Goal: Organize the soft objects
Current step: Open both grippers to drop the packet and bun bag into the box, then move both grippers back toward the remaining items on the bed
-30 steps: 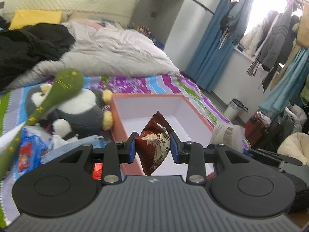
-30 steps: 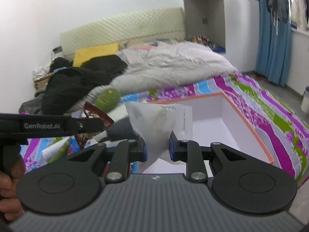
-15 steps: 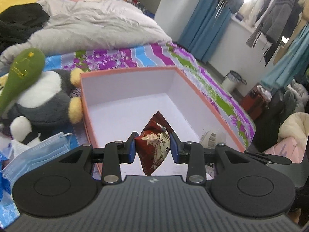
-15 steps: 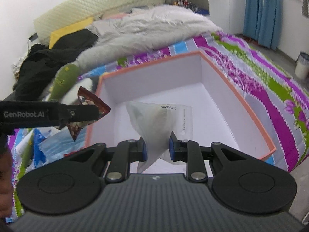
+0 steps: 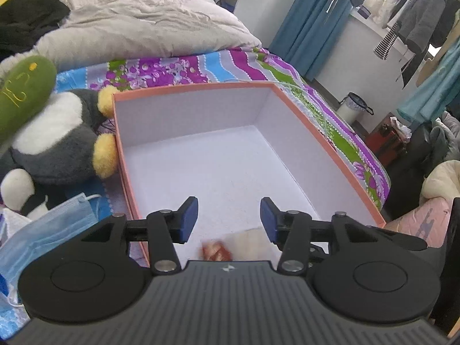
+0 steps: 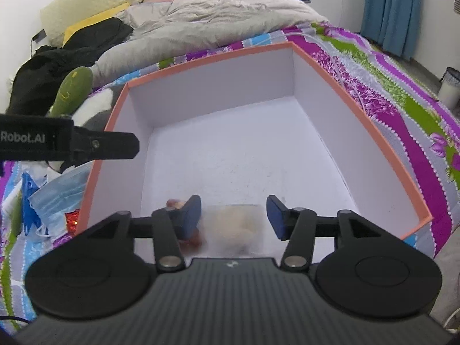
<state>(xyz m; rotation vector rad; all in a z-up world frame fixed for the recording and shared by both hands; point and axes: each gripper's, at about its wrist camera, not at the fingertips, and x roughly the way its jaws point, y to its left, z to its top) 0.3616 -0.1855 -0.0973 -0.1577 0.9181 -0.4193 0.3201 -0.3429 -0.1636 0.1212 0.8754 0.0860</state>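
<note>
An orange-rimmed box [image 5: 330, 143] [image 6: 359, 115] with a white inside lies on the patterned bedspread. Both grippers hover over its near end. My left gripper [image 5: 229, 218] has its jaws opening and nothing between the pads; the red snack packet [image 5: 216, 250] is blurred, just below them in the box. My right gripper [image 6: 233, 215] is also opening, and the clear bag with pale contents [image 6: 238, 224] sits blurred below its pads, next to the red packet [image 6: 193, 240]. The left gripper's side [image 6: 86, 145] shows in the right wrist view.
Left of the box lie a grey-and-white plush penguin [image 5: 54, 143], a green plush [image 5: 20, 92] [image 6: 72, 89], and blue face masks [image 5: 43, 230] [image 6: 54, 198]. A grey duvet [image 5: 138, 28] and black clothes [image 6: 63, 54] cover the far bed. A bin [image 5: 352, 107] stands on the floor.
Both grippers came down over the box and opened. The red packet left the left gripper and the clear bag left the right one; both now lie low in the box's near end.
</note>
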